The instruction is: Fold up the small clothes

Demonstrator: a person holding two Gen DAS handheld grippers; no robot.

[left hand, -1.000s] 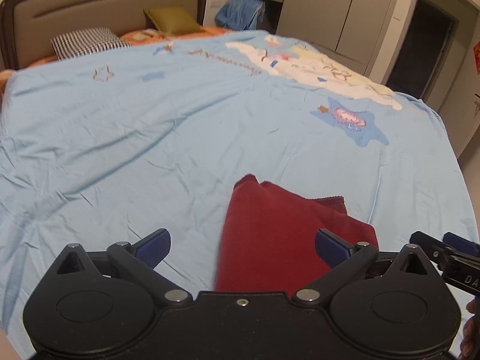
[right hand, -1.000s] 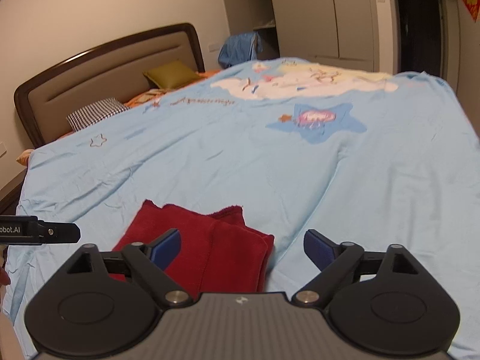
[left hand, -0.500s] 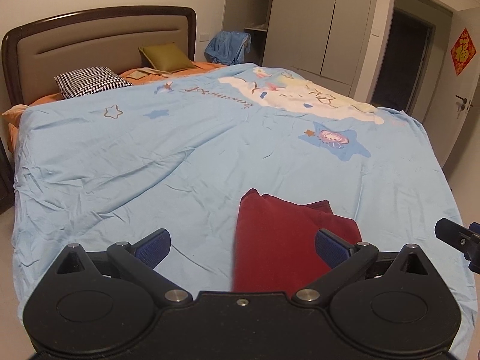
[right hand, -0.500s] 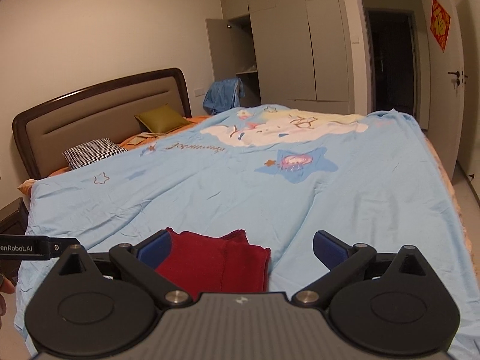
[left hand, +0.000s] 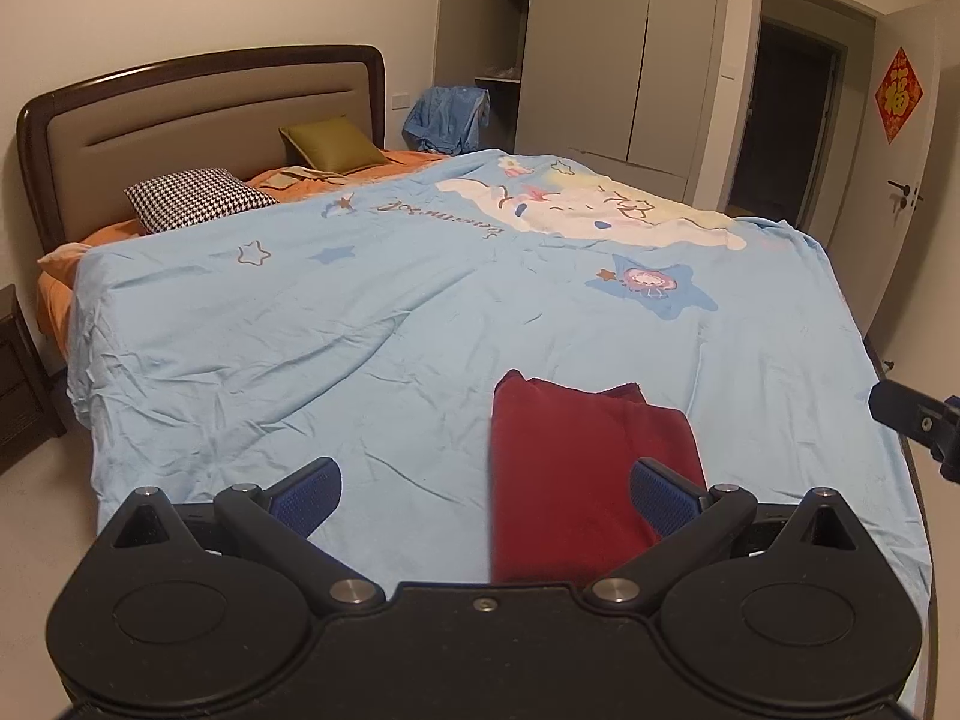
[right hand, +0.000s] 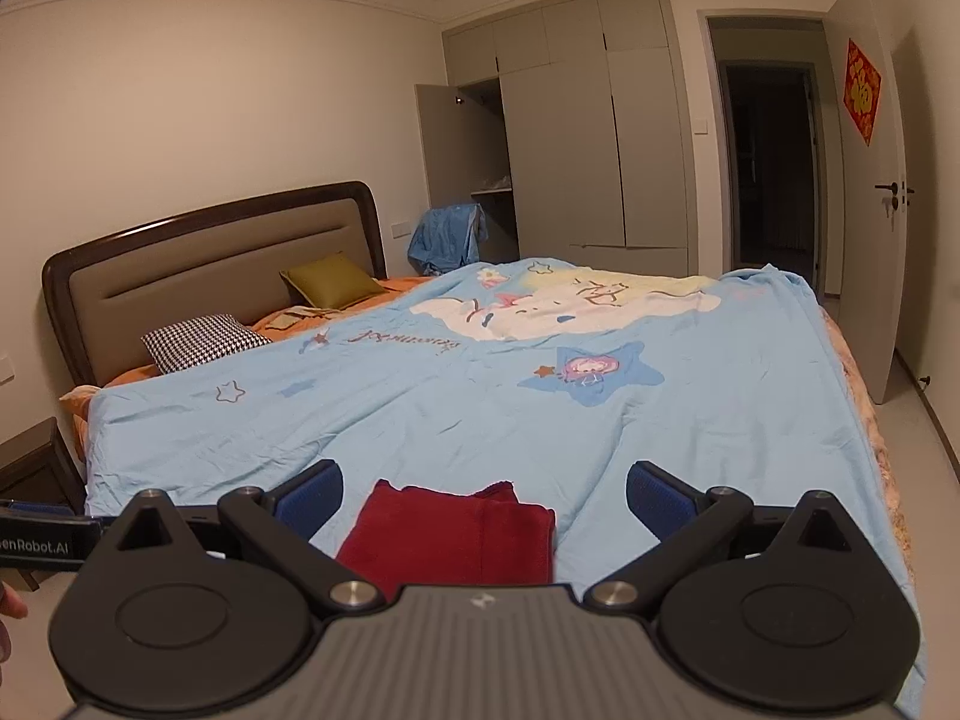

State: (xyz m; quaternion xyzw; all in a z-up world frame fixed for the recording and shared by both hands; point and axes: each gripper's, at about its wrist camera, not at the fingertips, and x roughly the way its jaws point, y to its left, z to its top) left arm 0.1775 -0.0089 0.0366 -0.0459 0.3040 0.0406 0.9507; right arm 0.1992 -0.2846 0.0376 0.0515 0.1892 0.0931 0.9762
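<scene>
A dark red cloth [left hand: 576, 468] lies folded flat on the light blue bedspread [left hand: 360, 324] near the bed's front edge; it also shows in the right wrist view [right hand: 462, 531]. My left gripper [left hand: 483, 489] is open and empty, held above and in front of the cloth, apart from it. My right gripper [right hand: 483, 489] is open and empty, raised above the cloth's near edge. The right gripper's body [left hand: 918, 420] shows at the right edge of the left wrist view.
The bed has a brown headboard [left hand: 204, 120], a checked pillow [left hand: 198, 198] and an olive pillow [left hand: 333, 144]. A dark nightstand [left hand: 18, 372] stands at the left. A wardrobe [right hand: 588, 138] with an open door and a dark doorway [right hand: 768, 168] lie beyond.
Both grippers have risen and pulled back from the cloth, so more of the room shows. The cloth lies still on the bed. Both stay open.
</scene>
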